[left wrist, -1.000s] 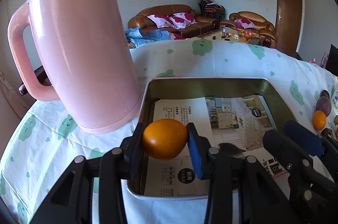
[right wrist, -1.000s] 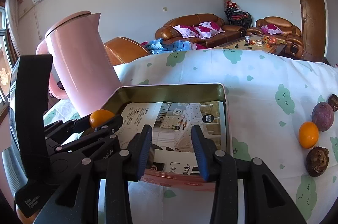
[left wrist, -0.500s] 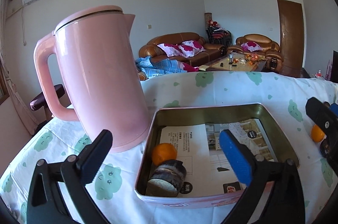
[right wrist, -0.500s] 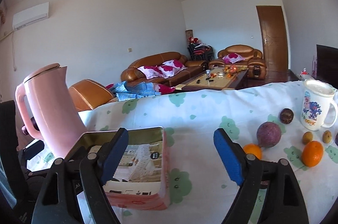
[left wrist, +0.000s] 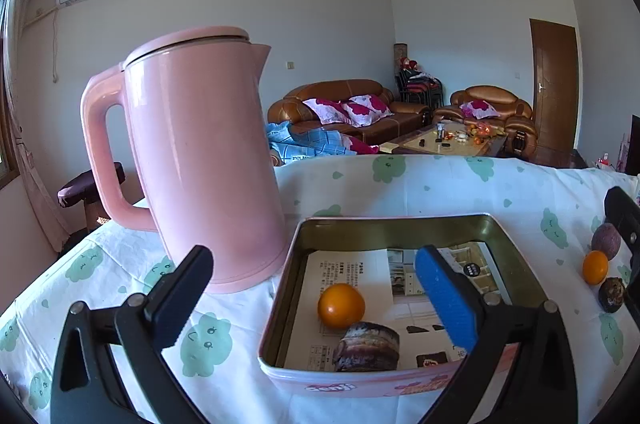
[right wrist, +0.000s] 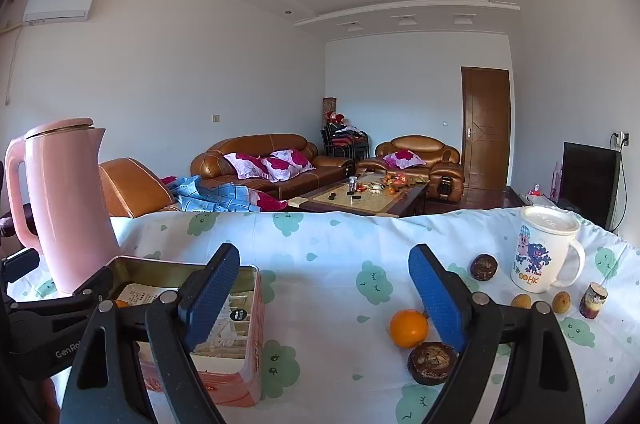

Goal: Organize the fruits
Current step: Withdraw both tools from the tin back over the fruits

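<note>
A round orange fruit [left wrist: 341, 305] lies inside the shallow rectangular metal tin with pink outer walls [left wrist: 384, 227], on the printed paper sheet [left wrist: 352, 276] that lines its bottom, and a dark brown-and-cream chunk of cut fruit [left wrist: 368, 346] sits just in front of it, touching or nearly touching it, near the tin's front wall. The left gripper [left wrist: 312, 288] hangs above the tin's near left corner with its jaws spread as wide as they go, having just been opening, and nothing is between them. A tall pink plastic kettle with a handle [left wrist: 200, 159] stands upright just to the left of the tin, on the white tablecloth printed with green clouds [left wrist: 440, 183]. In the right wrist view the right gripper [right wrist: 324, 298] is also wide, its jaws having just been opening further, empty, over bare cloth between the tin and the loose fruit. To its right lie a second orange [right wrist: 409, 328] and a dark brown round fruit [right wrist: 432, 362] close together, another dark round fruit [right wrist: 484, 266] further back, two small tan fruits [right wrist: 521, 301] and a small cut brown piece [right wrist: 593, 300] near a white lidded mug with a cartoon print [right wrist: 540, 256].
</note>
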Demonstrator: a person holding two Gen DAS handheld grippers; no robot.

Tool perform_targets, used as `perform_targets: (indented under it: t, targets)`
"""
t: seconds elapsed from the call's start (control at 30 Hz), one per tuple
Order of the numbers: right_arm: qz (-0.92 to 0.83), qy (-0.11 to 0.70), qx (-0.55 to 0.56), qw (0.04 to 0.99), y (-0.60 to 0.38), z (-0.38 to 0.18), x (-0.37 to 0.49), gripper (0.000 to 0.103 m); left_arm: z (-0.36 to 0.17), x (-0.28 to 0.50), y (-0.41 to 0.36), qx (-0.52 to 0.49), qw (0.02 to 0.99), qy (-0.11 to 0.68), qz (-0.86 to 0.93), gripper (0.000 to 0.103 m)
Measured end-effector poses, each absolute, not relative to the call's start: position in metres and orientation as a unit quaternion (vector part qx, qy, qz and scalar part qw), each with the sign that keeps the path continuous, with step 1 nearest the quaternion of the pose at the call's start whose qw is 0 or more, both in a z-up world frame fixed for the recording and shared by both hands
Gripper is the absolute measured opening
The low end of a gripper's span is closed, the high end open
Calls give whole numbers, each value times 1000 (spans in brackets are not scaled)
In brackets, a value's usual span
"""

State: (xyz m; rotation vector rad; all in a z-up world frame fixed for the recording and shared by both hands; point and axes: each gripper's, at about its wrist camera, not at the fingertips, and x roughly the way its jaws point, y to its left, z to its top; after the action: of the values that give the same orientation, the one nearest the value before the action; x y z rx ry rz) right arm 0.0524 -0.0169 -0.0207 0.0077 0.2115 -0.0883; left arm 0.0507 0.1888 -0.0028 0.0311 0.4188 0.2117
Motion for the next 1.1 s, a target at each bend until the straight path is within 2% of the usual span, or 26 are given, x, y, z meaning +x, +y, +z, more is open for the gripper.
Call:
perform_targets:
  t: [0.67, 1.1]
  targets:
    - [-16, 140, -7, 990, -39, -27, 33, 88, -7, 27, 176, -9, 969, 223, 110, 103]
    - [-32, 144, -20, 989, -77, -27, 15, 88, -6, 5, 137, -1, 970, 230, 81, 103]
